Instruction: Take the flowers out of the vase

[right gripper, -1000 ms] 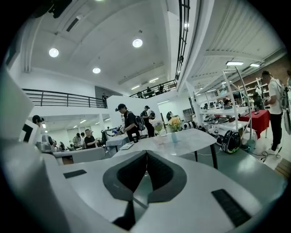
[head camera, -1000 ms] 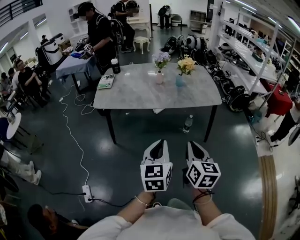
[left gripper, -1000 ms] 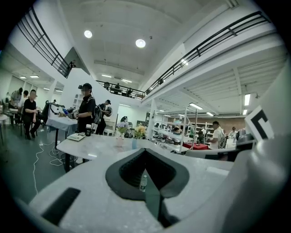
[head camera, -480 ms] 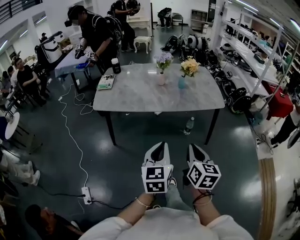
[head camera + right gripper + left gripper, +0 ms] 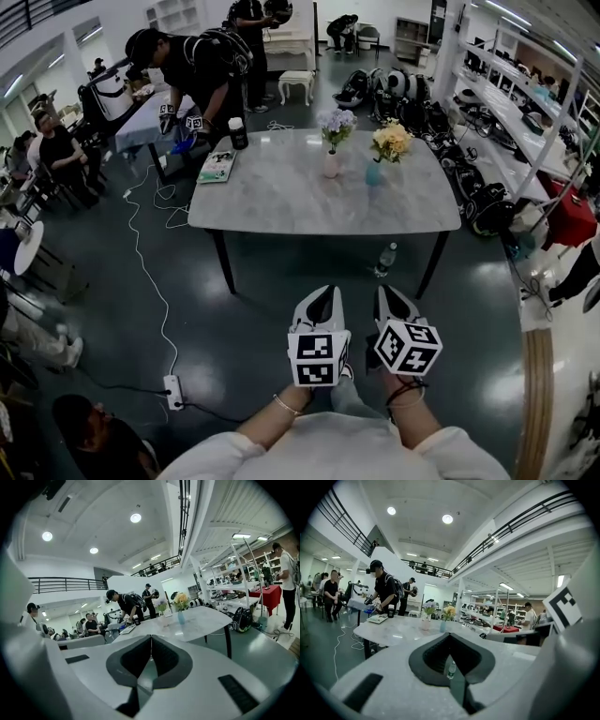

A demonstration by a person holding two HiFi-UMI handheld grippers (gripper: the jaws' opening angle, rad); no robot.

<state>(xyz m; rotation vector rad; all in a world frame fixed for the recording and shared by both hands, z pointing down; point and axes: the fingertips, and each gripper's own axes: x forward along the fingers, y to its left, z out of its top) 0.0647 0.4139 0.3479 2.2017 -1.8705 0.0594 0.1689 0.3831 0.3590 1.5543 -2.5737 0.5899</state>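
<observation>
On the grey marble table (image 5: 281, 197) stand two vases: a pale pink one (image 5: 331, 165) with purple flowers (image 5: 337, 122) and a blue one (image 5: 374, 172) with yellow flowers (image 5: 392, 141). My left gripper (image 5: 324, 292) and right gripper (image 5: 385, 291) hover side by side over the dark floor, well short of the table's near edge. Both are shut with nothing between the jaws. The left gripper view shows its jaws (image 5: 450, 635) shut, with the purple flowers (image 5: 429, 607) and yellow flowers (image 5: 449, 611) far ahead. The right gripper (image 5: 151, 638) faces the yellow flowers (image 5: 181, 599).
A person in black (image 5: 192, 70) bends over the table's far left corner beside a book (image 5: 216, 166) and a dark cup (image 5: 237, 133). A water bottle (image 5: 385, 259) stands on the floor under the table. A cable and power strip (image 5: 173, 386) lie left; shelves (image 5: 525, 103) line the right.
Both grippers and the head view have come closer to the table. The person in black has leaned further over the table's far left corner.
</observation>
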